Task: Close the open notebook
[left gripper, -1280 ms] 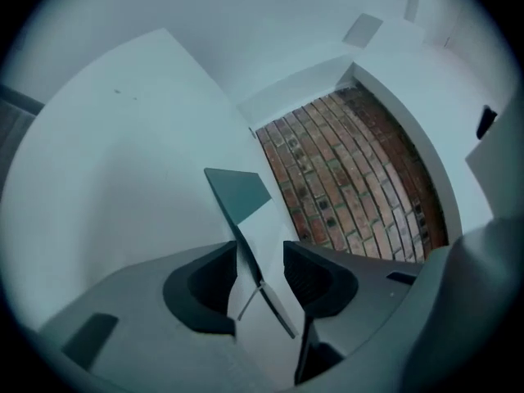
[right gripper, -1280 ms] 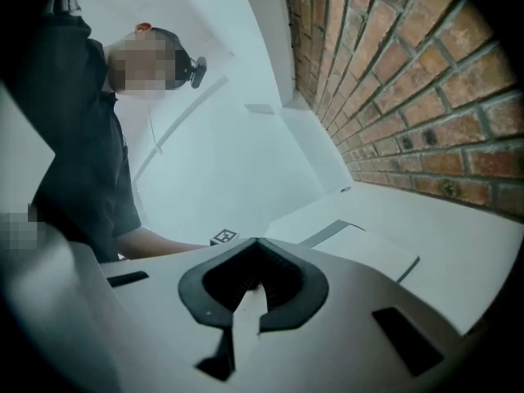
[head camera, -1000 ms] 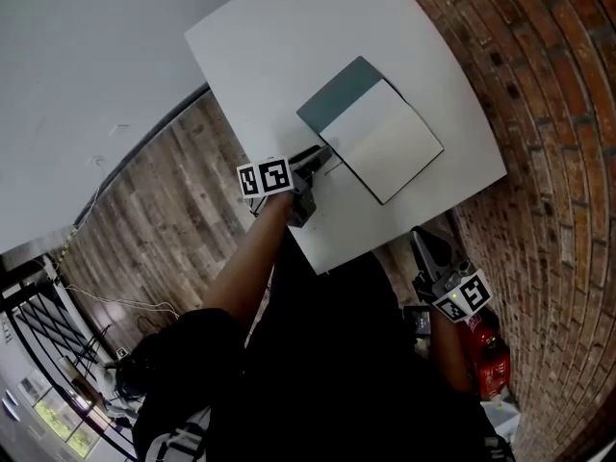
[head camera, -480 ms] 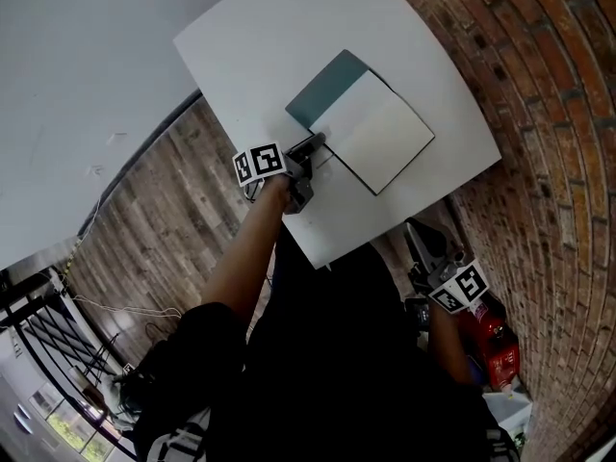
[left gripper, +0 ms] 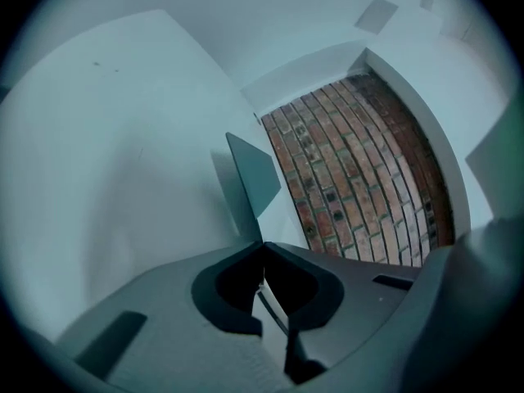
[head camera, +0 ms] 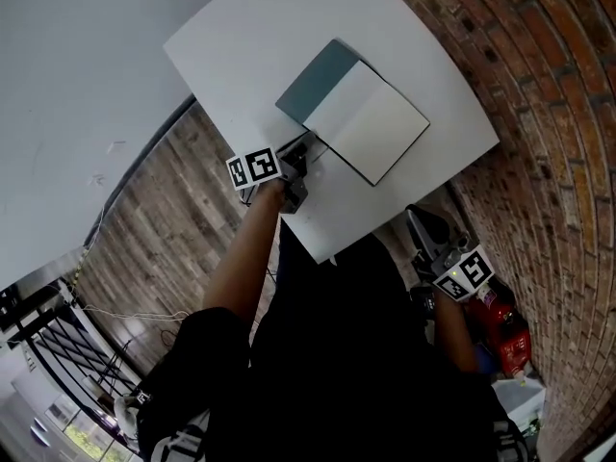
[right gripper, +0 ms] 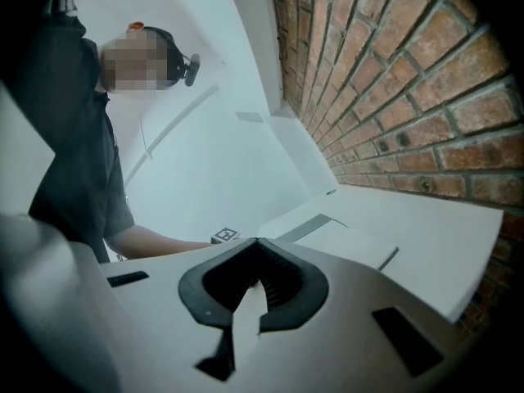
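Note:
The open notebook lies on the white table, teal cover spread to the left of its white page. My left gripper is at the notebook's near left corner. Its jaws have just been closing and now pinch the cover's edge. In the left gripper view the thin teal cover rises straight out of the left gripper. My right gripper hangs off the table's near edge, shut and empty. From the right gripper the notebook lies ahead.
The table's near edge runs between my two hands. A brick surface borders the table on the right. A red canister sits below my right hand. Wood flooring lies to the left.
The left gripper's jaws have closed onto the notebook's cover at its corner. Both hands stay where they were; the picture shifts slightly with the head.

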Tool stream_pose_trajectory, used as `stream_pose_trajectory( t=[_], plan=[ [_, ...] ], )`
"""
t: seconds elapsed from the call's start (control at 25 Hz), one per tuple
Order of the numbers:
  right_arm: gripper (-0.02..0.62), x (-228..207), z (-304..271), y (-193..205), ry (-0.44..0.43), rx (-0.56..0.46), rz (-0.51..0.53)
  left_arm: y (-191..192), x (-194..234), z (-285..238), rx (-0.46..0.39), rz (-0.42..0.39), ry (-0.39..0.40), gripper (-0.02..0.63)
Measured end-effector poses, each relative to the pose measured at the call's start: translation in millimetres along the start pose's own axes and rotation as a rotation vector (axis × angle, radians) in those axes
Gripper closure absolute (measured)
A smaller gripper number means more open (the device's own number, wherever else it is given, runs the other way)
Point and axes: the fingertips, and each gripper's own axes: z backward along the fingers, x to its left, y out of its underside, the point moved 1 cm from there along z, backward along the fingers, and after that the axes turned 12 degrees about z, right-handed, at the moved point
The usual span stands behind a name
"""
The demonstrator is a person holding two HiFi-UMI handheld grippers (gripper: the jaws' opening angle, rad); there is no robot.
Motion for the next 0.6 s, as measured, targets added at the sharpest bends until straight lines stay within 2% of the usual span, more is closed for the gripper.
stream_pose_trajectory(
  t=[0.24, 0.6],
  plan=[
    [0.589, -8, 4, -3, 0.028, -0.016, 0.004, 11, -19, 5, 0.055, -0.275, -0.03, 0.588],
    [0.589, -18, 14, -5, 0.059, -0.024, 0.013, 38, -45, 7, 0.096, -0.597, -0.011, 0.588]
  ],
)
